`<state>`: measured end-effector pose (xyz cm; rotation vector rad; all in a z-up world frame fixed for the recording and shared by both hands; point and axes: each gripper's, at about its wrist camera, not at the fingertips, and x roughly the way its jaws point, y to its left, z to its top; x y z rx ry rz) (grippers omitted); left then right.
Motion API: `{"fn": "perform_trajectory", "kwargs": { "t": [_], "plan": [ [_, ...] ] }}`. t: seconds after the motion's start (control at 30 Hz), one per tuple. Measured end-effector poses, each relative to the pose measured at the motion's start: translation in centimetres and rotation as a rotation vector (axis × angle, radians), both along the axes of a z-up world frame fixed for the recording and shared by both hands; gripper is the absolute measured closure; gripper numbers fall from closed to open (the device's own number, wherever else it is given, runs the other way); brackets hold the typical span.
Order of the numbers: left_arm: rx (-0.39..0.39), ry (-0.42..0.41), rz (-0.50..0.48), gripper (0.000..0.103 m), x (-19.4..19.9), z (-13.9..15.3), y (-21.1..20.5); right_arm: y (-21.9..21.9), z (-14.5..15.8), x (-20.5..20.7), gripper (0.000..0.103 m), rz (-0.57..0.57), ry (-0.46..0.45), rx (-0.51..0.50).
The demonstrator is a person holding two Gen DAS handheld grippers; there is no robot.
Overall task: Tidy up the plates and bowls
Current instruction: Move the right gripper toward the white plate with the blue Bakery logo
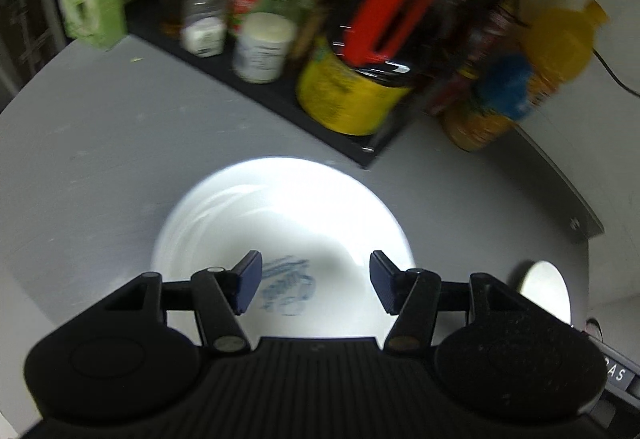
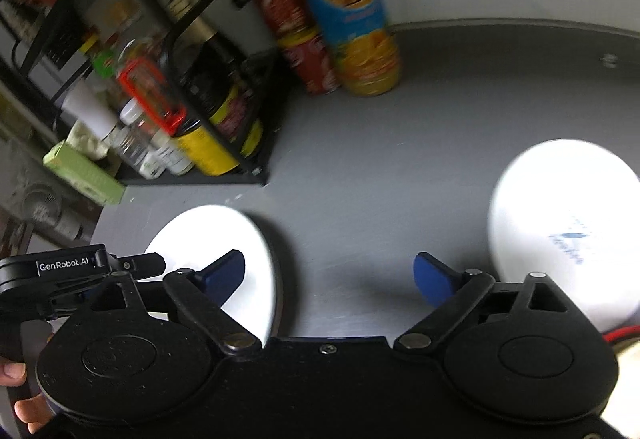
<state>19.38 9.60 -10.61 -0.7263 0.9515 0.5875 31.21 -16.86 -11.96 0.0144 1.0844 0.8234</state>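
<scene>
Left hand-held gripper is hovering with its jaws spread wide and empty over a white round ceramic bowl with a blue motif, which is lying at 12 o'clock from it on the grey tabletop — the near rim is sitting between the pads. Right hand-held gripper, equally agape and carrying nothing, is facing bare tabletop; that bowl is lying at its 10 o'clock, a second white round dish with blue markings at 2 o'clock. The left is judged nearer — the bowl, being round, offers no long axis.
</scene>
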Motion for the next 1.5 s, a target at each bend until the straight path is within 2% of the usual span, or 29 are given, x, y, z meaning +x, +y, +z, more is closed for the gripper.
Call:
{"fn": "perform_trajectory", "kwargs": {
  "t": [0.23,0.37,0.57,0.97,1.03,1.27,1.5],
  "plan": [
    [-0.008,-0.011,-0.118,0.043,3.8,0.2,-2.9,-3.7,0.6,2.3,0.008,-0.12,0.005,0.009],
    [0.005,-0.008,-0.182,0.037,5.9,0.3,-4.8,-5.6,0.8,3.2,0.006,-0.178,0.002,0.012],
    [-0.015,-0.004,-0.282,0.03,9.2,-0.1,-7.3,-8.3,1.0,4.3,0.006,-0.267,0.02,0.004],
    [-0.086,0.025,-0.441,0.03,14.4,-1.8,-12.4,-13.7,0.4,5.8,0.006,-0.435,0.051,-0.012],
    [-0.09,0.034,-0.459,0.03,15.2,-2.3,-13.0,-14.5,0.0,6.1,0.008,-0.462,0.061,-0.017],
    [-0.143,0.043,-0.505,0.031,17.5,-4.3,-14.3,-16.7,-2.3,7.9,0.03,-0.531,0.152,-0.055],
    [-0.2,0.078,-0.523,0.04,19.8,-6.6,-15.0,-18.5,-4.6,9.9,0.043,-0.586,0.249,-0.067]
  ]
}}
